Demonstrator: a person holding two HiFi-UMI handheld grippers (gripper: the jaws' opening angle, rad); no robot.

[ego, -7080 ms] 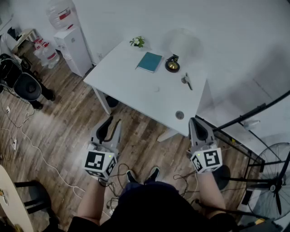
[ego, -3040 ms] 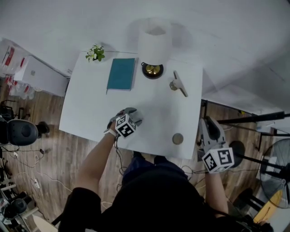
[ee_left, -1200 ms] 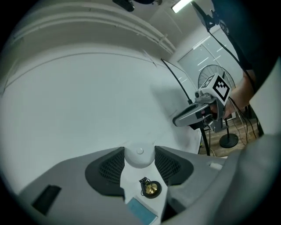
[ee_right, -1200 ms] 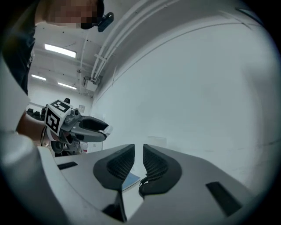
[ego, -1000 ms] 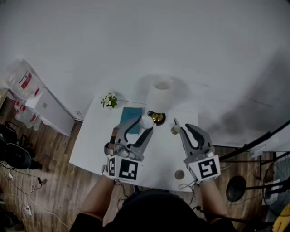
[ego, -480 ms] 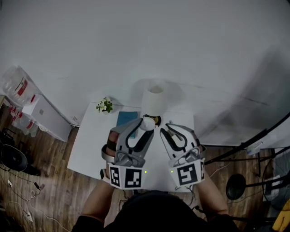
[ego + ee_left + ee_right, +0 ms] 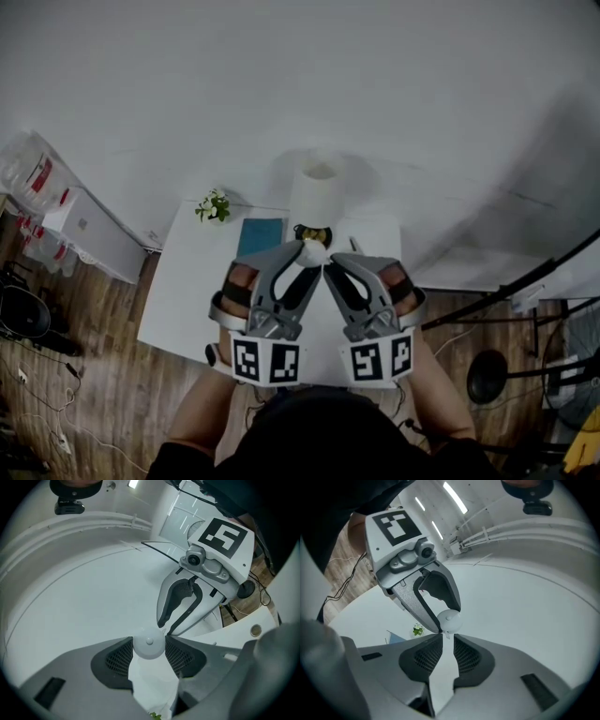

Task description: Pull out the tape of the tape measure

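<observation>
white tape measure [image 7: 310,253], teal book [image 7: 260,235]

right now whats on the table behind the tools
Visible: a green plant, a teal book, a white lamp. The left tool and the right tool, its jaws just opening with nothing clamped, cover the white table's middle; anything there is hidden.
</observation>
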